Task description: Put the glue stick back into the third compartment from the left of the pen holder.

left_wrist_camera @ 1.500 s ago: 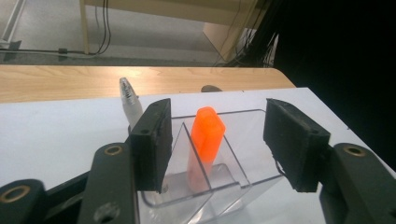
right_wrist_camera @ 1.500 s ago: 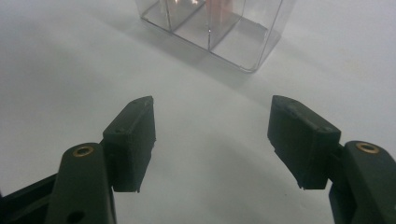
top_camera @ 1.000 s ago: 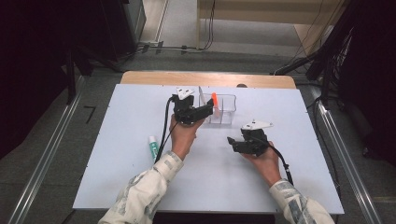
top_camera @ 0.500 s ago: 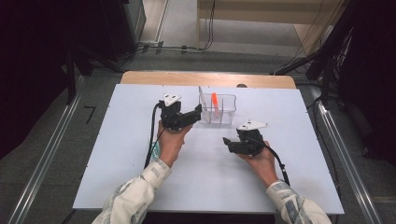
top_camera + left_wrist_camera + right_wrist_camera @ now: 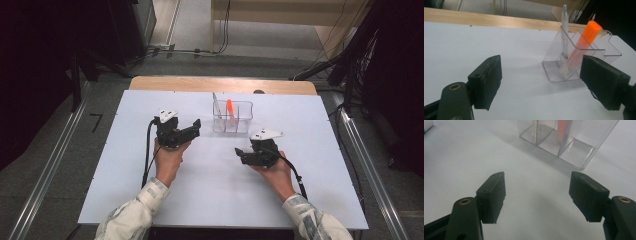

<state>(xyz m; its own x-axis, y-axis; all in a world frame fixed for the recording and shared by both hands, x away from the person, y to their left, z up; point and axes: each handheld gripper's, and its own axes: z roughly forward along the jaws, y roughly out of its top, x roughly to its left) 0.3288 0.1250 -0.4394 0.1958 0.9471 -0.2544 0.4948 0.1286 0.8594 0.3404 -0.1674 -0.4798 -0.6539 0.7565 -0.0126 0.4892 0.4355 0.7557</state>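
Clear holder [image 5: 232,117] near desk's [image 5: 125,190] far edge, orange marker [image 5: 229,106] and silver pen [image 5: 215,103] upright inside, left gripper [image 5: 192,128] just beside it, wide open, empty, right gripper [image 5: 242,155] nearer front edge, wide open, empty

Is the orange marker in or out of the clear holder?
In: the orange marker stands leaning inside the clear holder, beside a silver pen.

The table [image 5: 125,200] is white with a light wooden strip [image 5: 175,83] along its far edge. The holder [image 5: 242,122] is clear plastic; in it stand an orange marker [image 5: 230,107] and a silver pen [image 5: 215,102]. Both grippers, left [image 5: 196,126] and right [image 5: 239,154], are black with pale grey top plates. The sleeves [image 5: 130,222] are light checked.
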